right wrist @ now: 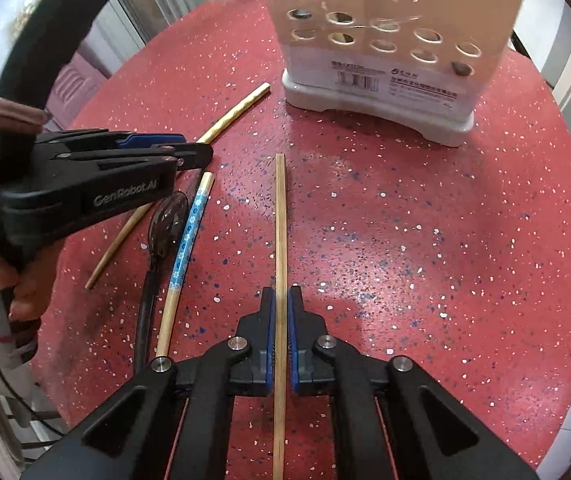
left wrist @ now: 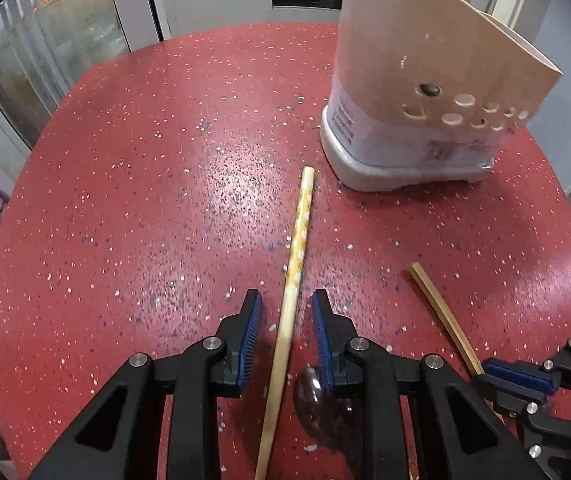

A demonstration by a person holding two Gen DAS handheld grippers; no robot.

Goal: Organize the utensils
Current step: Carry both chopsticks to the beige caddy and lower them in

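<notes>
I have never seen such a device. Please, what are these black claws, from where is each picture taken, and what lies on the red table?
A person holds a two-fingered claw in each hand, each carrying a camera that looks along its fingers. The left-wrist view shows the left claw open around a yellow-patterned chopstick. The right-wrist view shows the right claw shut on a plain chopstick. On the red table also lie a blue-patterned chopstick and a dark spoon. Behind stands a utensil holder with round holes.

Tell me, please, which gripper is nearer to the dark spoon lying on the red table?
Left. The left gripper hangs open right above the dark spoon, straddling the yellow-patterned chopstick. The right gripper is off to the spoon's side, shut on the plain chopstick.
</notes>
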